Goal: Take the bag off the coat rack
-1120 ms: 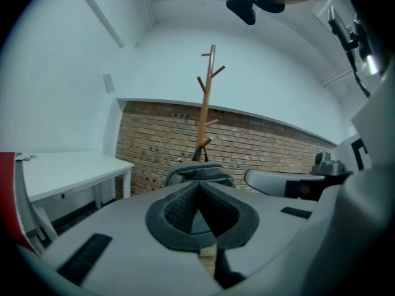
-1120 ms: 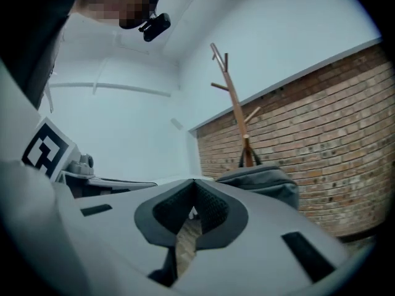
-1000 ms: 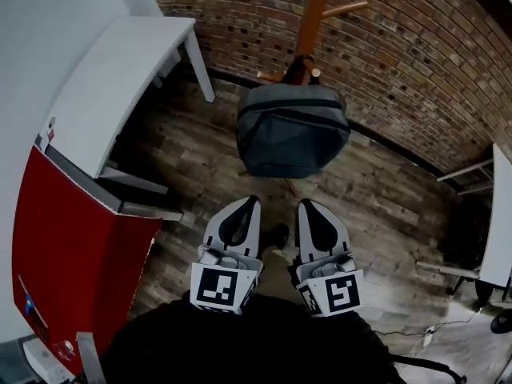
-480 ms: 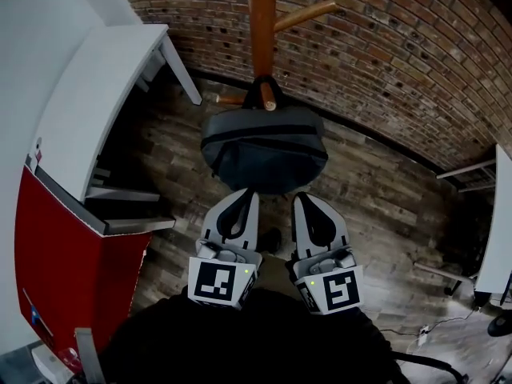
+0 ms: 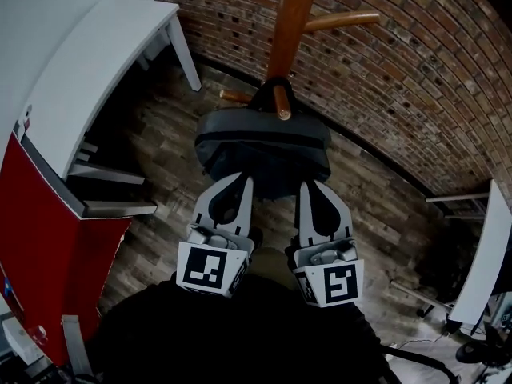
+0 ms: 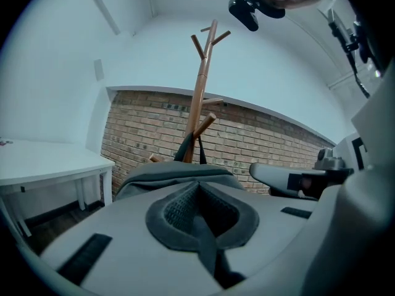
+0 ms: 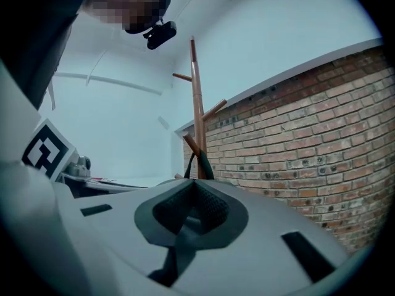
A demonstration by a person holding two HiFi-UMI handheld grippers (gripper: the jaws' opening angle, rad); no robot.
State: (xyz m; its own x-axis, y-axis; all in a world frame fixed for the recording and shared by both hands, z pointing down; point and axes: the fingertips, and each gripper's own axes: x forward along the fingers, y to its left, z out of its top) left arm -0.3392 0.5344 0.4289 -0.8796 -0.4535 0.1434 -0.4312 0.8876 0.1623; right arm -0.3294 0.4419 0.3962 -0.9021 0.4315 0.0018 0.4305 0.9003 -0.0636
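"Head view — where's the bag (image 5: 260,146)?"

"Hung by its handle (image 5: 259,96) on a coat rack (image 5: 290,22) peg (image 5: 279,104). I'm approaching — left gripper (image 5: 240,179) and right gripper (image 5: 309,185) both closed, empty. Next: open one for the handle."

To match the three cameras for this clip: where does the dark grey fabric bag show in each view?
Head view: dark grey fabric bag at centre, hanging from a peg.
Left gripper view: the bag's top shows left of centre, just above the jaws.
Right gripper view: mainly the bag's strap loop, at centre above the jaws.
Shared landmark: the brown wooden coat rack it hangs on.
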